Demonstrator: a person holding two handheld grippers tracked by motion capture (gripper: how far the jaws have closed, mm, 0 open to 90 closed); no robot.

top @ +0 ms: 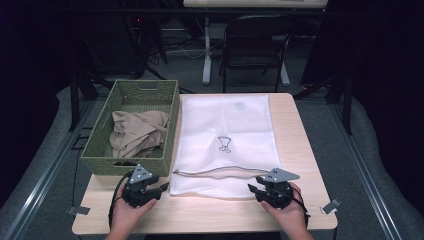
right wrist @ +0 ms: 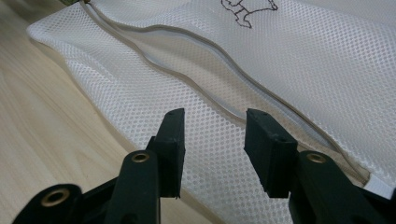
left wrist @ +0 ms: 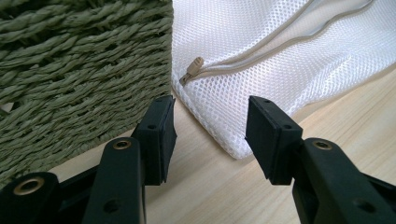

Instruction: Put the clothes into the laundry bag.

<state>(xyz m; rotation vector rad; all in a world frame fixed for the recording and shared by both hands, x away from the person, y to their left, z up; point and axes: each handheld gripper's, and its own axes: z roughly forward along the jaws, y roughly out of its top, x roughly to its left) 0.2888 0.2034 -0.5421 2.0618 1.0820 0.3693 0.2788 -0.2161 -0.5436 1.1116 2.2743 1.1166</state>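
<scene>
While both grippers hover spread, the left gripper just short of the mesh bag's corner beside the basket, the right gripper over its zipper, either could pinch both layers and shut the opening.

Black chair (dim room) behind.

This looks like a lab or recording studio set up for a staged household chore, not a home. A small light-wood table stands alone on grey carpet, ringed by dark curtains and black stand legs. Behind it sit a black folding chair, a white desk leg and loose cables on the floor
</scene>
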